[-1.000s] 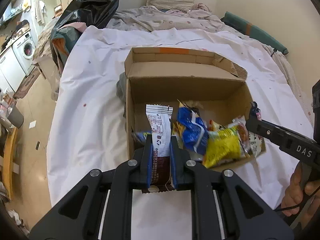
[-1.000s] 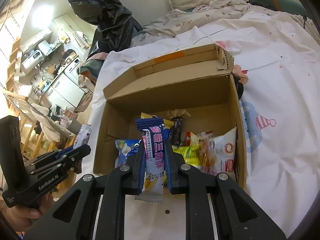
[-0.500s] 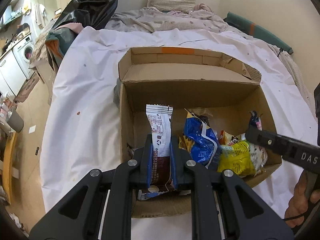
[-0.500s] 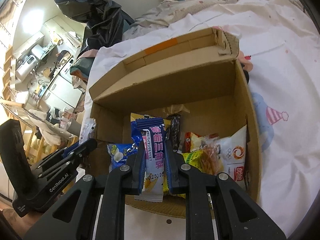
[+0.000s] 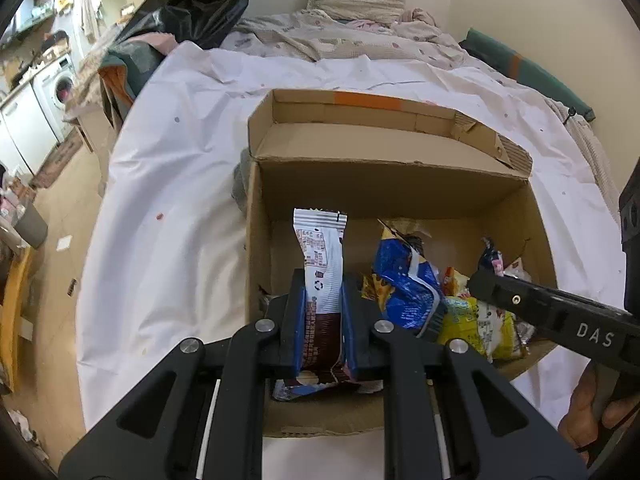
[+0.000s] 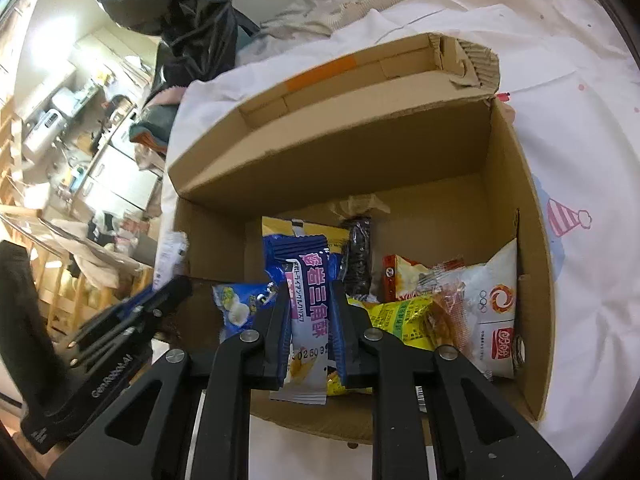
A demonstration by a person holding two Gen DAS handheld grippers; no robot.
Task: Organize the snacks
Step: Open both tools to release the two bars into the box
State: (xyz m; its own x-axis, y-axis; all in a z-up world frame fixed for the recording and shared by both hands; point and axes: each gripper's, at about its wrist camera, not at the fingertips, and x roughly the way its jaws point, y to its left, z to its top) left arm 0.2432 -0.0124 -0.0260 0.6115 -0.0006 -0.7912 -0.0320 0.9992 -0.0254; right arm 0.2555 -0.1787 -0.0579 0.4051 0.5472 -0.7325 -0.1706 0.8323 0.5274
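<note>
Matt cardboard box (image 5: 400, 196); glossy foil wrappers (image 6: 314, 300).

Cardboard box (image 5: 400, 184) open on top, clear way in from above. Far flap (image 5: 360, 148) leans over back wall, narrows rear opening. Left half of box floor (image 5: 284, 248) mostly bare. Right half crowded: blue packet (image 5: 404, 288), yellow packet (image 6: 400, 316), white bag (image 6: 496, 320) against right wall. Dark cookie pack (image 6: 358, 256) stands at back. Right hand-held gripper (image 5: 486, 284) over right side, left hand-held gripper (image 6: 176, 288) at left wall. White sheet (image 5: 168, 216) around box open.
</note>
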